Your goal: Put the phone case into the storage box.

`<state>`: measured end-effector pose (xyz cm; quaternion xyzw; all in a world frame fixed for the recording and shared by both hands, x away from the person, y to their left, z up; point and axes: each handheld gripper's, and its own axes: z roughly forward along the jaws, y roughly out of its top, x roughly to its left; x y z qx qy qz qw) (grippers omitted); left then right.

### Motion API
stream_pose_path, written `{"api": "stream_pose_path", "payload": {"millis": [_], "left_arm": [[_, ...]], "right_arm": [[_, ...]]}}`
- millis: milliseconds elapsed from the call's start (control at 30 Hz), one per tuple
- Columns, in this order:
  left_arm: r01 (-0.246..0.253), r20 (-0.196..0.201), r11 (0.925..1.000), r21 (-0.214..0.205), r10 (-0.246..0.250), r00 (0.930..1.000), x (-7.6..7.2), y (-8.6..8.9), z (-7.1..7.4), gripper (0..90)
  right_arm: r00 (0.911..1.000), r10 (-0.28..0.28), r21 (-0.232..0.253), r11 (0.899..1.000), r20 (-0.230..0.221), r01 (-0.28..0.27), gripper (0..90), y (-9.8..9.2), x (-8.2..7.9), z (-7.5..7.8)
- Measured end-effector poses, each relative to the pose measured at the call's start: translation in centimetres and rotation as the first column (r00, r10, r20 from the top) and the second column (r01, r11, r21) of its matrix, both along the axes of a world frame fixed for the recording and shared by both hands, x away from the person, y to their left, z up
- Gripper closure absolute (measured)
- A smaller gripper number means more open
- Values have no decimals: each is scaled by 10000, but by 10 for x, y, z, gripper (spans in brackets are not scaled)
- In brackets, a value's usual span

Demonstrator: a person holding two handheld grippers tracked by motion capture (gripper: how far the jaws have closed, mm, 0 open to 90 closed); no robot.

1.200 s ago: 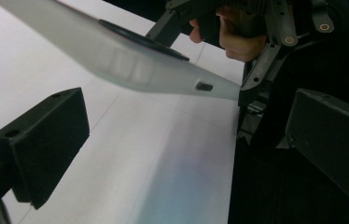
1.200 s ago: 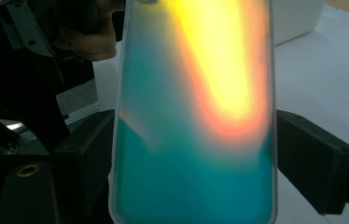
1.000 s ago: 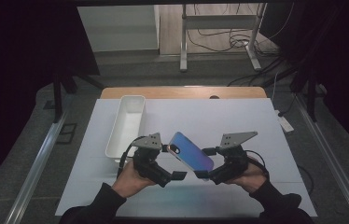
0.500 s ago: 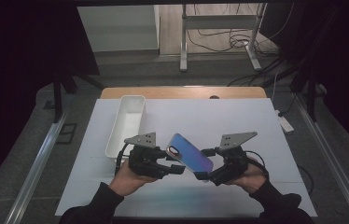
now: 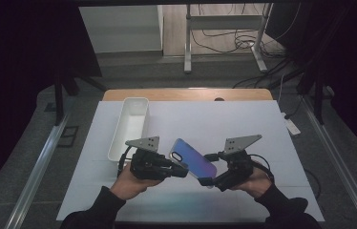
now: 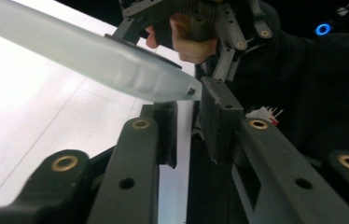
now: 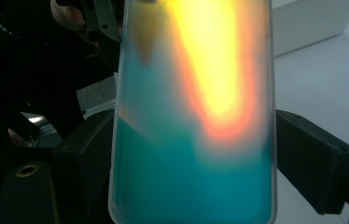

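Dim room, grey floor (image 5: 33, 157), cables (image 5: 224, 33) behind.

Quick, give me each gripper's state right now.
Left gripper: jaws have just been closing, nearly shut, nothing between them; the phone case sits just above the tips.
Right gripper: shut on the phone case.

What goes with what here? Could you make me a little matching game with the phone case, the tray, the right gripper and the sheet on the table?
Things:
1. phone case
2. tray
3. right gripper
4. sheet

Descriptions:
A. white, spread flat over the table
B. black, jaws clamped on two opposite edges of something
C. shimmering blue and purple, held up off the table
D. white, long and narrow, standing toward the far left

Pairs: 1-C, 2-D, 3-B, 4-A
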<state>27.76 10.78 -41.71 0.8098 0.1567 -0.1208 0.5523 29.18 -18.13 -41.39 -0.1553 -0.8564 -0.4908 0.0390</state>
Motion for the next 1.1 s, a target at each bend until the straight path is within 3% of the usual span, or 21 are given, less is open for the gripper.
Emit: {"api": "stream_pose_path", "payload": {"millis": [267,433,633,867,1100], "left_arm": [[435,-67,9990,-102,-436,9990,0,0,-1,809],[1023,33,9944,-253,-1023,9947,-1,-1,0,851],[1479,245,9885,-304,-1472,9888,-2,-2,0,872],[1507,457,9882,-270,-1494,9877,-3,-3,0,878],[1168,541,9931,-61,-1163,9917,-1,0,-1,882]], "right_arm": [[9997,263,-28,9996,-22,-263,168,1,-1,-1],[9983,573,-17,9984,-96,-573,168,2,-1,-2],[9914,1184,188,9929,-557,-1175,165,1,1,-4],[9860,1401,405,9898,-902,-1369,159,1,4,-7],[9897,1152,-1,9933,-849,-1156,159,2,5,-10]]}}
